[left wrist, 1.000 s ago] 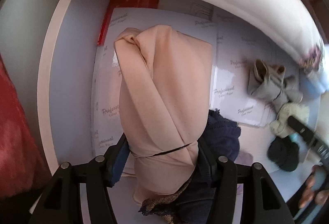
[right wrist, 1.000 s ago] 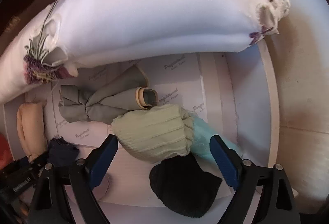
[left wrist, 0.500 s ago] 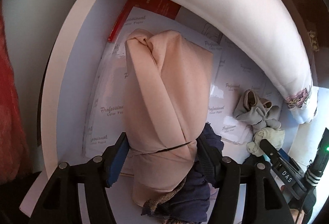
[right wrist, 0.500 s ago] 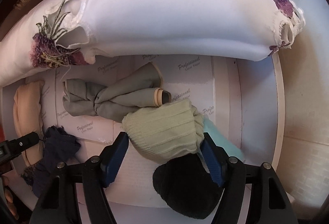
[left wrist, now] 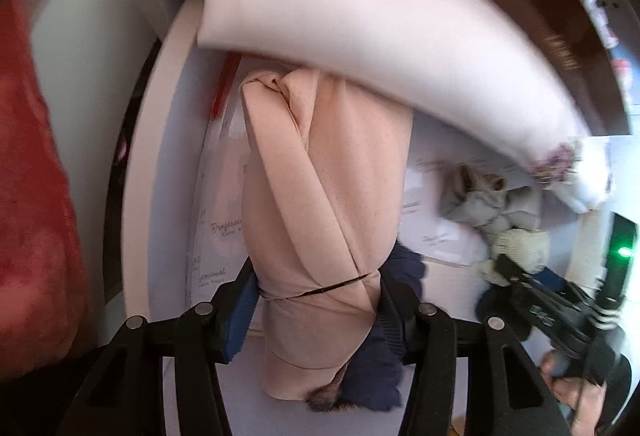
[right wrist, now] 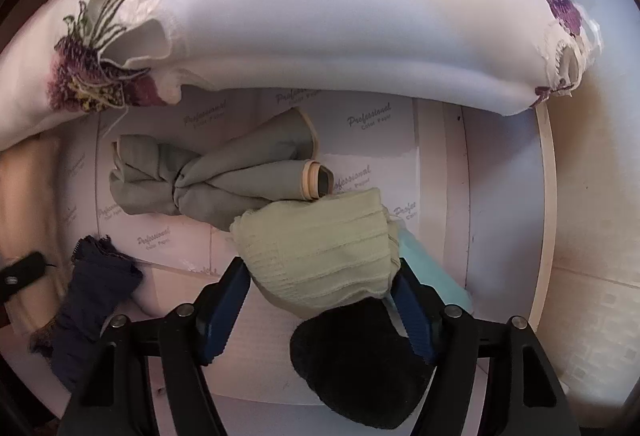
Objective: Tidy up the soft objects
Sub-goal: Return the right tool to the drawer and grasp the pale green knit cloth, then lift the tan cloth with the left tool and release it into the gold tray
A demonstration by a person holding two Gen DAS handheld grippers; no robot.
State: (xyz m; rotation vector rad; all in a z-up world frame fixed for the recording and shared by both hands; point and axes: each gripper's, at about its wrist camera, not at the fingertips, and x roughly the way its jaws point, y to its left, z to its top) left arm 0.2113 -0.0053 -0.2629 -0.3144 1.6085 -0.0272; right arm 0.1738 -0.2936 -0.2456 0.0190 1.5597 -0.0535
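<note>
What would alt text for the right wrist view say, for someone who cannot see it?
Seen from above, a two-finger gripper grips a pale green knitted cloth between its blue pads. Around it, on white printed paper, lie a knotted grey cloth, a black knit piece and a navy cloth, with a long white flowered cushion behind.

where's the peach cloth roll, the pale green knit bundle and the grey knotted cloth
peach cloth roll [left wrist: 320,196], left wrist view, middle of the roll
pale green knit bundle [right wrist: 320,248], right wrist view, ribbed middle
grey knotted cloth [right wrist: 216,180], right wrist view, beside the knot
</note>
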